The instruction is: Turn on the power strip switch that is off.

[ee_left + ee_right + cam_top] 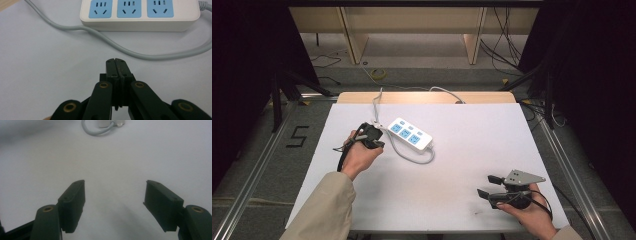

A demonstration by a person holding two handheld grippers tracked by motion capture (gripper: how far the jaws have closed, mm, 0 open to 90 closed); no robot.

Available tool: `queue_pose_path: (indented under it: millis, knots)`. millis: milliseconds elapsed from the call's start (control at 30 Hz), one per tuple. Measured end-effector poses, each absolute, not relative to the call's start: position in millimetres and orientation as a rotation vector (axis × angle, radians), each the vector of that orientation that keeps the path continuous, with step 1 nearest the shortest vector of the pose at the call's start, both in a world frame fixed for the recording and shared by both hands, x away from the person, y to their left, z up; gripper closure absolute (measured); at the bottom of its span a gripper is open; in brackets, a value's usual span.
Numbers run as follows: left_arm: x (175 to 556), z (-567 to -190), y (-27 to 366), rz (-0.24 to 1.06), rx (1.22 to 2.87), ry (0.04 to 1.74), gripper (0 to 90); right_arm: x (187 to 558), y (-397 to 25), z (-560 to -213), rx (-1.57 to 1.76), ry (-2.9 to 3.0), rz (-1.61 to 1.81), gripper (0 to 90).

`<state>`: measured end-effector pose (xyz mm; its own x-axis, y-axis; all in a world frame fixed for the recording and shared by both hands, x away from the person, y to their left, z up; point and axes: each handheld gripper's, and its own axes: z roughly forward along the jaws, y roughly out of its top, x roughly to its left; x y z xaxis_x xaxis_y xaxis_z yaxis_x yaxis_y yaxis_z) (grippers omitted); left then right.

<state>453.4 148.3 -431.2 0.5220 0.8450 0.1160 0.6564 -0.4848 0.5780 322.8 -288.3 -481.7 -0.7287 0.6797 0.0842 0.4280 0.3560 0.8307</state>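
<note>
We see one white power strip (411,133) mid-table on the white sheet (462,165), three blue sockets up, its smooth grey cord (140,53) looping round the front. That cord lies between our left gripper (116,61) and the strip; jaws pressed together, holding nothing, just beside the cord. Right gripper (114,195) sits well apart near the table's near edge, jaws wide, bare sheet between them. Grippers: two, matte black.

Black "5" (298,136) on floor (left of table (492,150)).
</note>
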Motion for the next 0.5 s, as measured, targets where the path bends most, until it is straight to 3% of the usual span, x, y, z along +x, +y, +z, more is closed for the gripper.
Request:
queue_pose_path:
  millis: [500]
  knots:
    - [463.1, -432.2, 145.4, 0.548, 2.313, 1.217, 89.8, 322.9, -288.5, -481.7, 0.986, 2.347, 1.312, 33.7]
